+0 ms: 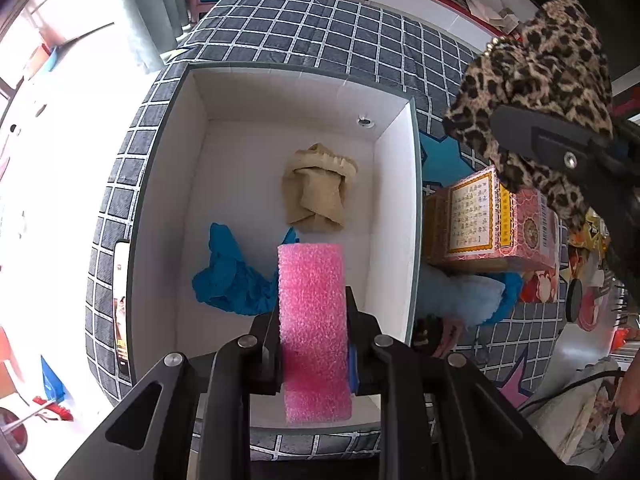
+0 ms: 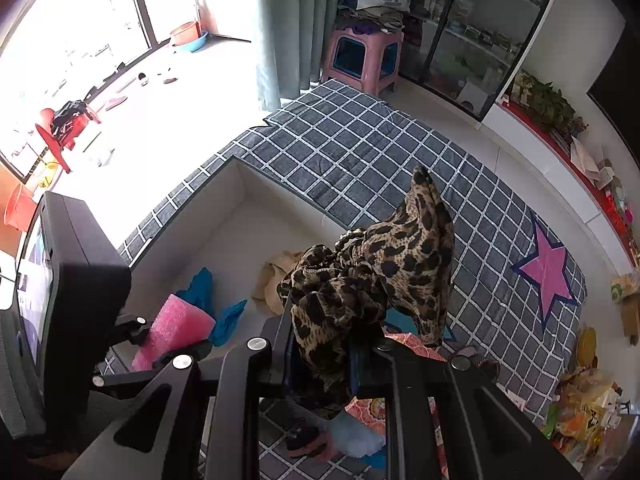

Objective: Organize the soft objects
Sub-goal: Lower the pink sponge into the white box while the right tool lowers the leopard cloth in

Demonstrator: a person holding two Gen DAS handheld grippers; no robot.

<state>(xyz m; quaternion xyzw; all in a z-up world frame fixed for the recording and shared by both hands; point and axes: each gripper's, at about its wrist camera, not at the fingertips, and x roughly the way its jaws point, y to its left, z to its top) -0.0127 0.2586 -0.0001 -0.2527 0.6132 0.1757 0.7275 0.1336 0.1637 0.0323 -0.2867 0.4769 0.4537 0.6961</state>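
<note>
The pink foam block (image 1: 314,332), light and springy, is grasped mid-length by the left tool (image 1: 314,344) above the white box (image 1: 396,184); the limp leopard cloth (image 2: 372,280), beside the box, is clenched in the right tool (image 2: 322,364).

- The left tool (image 1: 314,344) points steeply down, its two black fingers (image 1: 272,344) pressed against the sides of a pink foam block (image 1: 312,320).
- The right tool (image 2: 324,360) also tilts steeply down, its jaws clamped on a bunched leopard-print cloth (image 2: 372,280).
- In the left wrist view the right tool sits at upper right, well apart.
</note>
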